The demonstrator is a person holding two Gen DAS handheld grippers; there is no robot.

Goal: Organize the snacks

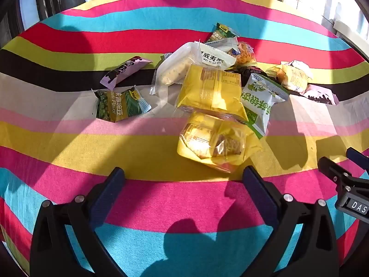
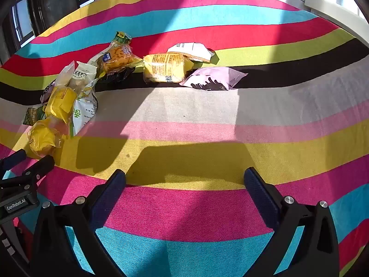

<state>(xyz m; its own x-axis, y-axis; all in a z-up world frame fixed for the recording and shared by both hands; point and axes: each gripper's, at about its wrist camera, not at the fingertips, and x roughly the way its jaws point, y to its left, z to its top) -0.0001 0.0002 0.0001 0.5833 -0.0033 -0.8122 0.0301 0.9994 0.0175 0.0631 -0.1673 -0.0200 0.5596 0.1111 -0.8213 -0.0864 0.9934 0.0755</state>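
Left wrist view: the left tongs (image 1: 184, 177) hang released and empty over the striped table (image 1: 69, 152), with a heap of snack packets at their 12 o'clock. Nearest lies a crinkled yellow packet (image 1: 214, 143), just past the fingertips; a flatter yellow packet (image 1: 209, 90) rests behind it, a green-and-white bag (image 1: 260, 99) at 1 o'clock, a green pea packet (image 1: 120, 103) at 11 o'clock. These look light, soft and slick, their contents likely crushable, so a gentle pinch on a sealed edge seems the safest hold. Right wrist view: the right tongs (image 2: 184, 177) are likewise spread and empty above bare cloth; the heap sits at 10 o'clock, and a yellow cake packet (image 2: 166, 68) and a lilac packet (image 2: 214, 80) lie at 12 o'clock, well apart from the tips.
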